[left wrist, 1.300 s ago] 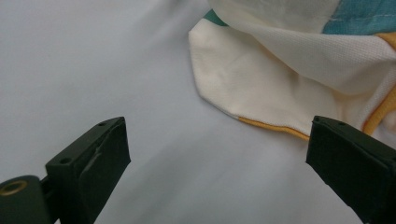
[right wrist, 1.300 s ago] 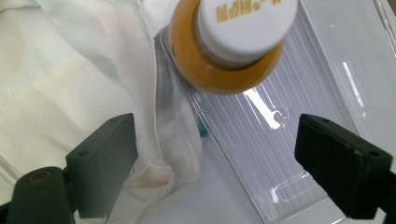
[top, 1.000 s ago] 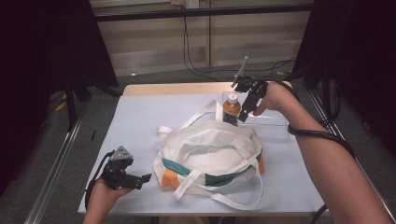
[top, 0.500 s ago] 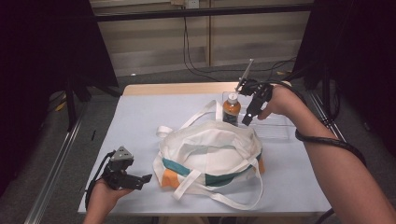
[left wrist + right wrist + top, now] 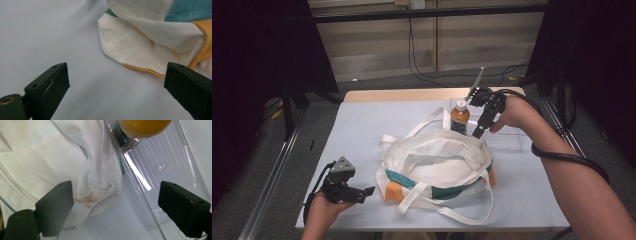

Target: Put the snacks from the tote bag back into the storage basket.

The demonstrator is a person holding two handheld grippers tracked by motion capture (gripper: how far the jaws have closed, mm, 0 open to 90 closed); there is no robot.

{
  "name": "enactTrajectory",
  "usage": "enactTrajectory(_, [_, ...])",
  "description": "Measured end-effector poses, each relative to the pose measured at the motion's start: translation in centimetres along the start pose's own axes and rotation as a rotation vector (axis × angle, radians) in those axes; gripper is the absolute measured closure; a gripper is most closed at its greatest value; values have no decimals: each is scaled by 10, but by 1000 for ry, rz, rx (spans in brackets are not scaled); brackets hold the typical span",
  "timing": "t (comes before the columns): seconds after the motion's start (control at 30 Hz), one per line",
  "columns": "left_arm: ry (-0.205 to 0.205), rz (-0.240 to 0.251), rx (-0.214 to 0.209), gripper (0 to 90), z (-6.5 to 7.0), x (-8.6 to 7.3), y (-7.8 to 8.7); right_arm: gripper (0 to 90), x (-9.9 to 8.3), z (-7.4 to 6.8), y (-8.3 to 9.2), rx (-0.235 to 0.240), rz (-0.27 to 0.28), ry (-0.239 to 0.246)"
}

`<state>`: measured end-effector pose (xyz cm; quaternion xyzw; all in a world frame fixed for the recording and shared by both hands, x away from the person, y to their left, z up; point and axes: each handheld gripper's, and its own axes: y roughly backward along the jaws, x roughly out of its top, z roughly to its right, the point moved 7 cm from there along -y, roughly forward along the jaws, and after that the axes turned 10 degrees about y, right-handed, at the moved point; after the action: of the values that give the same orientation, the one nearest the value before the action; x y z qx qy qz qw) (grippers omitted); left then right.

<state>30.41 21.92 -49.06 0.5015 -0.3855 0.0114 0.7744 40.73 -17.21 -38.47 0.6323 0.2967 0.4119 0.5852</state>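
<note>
Bottle (image 5: pixel 460 116) of amber drink stands upright in a clear tray (image 5: pixel 512 137) at the far right of the table (image 5: pixel 362 130), just beyond the right gripper (image 5: pixel 478 133), whose jaws are spread wide with nothing between them. In the right gripper view the bottle's base (image 5: pixel 143 126) sits above and between the jaws, the tray wall running down between them and the rim of the white tote bag (image 5: pixel 437 160) by the left one. Compared with a second ago, that hand has drawn slightly off the bottle and dipped toward the bag's rim, so a grasp on the bottle looks no closer. The left gripper (image 5: pixel 362 192) rests low, jaws spread and empty, the bag's corner (image 5: pixel 130 50) ahead between them
</note>
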Motion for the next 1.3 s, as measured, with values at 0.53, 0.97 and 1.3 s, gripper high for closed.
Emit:
enactTrajectory(0.53, [3,30,17,57,1,1,-4,126,-19,-6,1,1,1,3])
enactTrajectory(0.97, [-3,23,14,58,2,2,-5,121,-37,-10,4,2,5,-3])
enactTrajectory(1.3, [-2,32,10,57,1,3,-5,119,-50,-17,-4,5,-8,15])
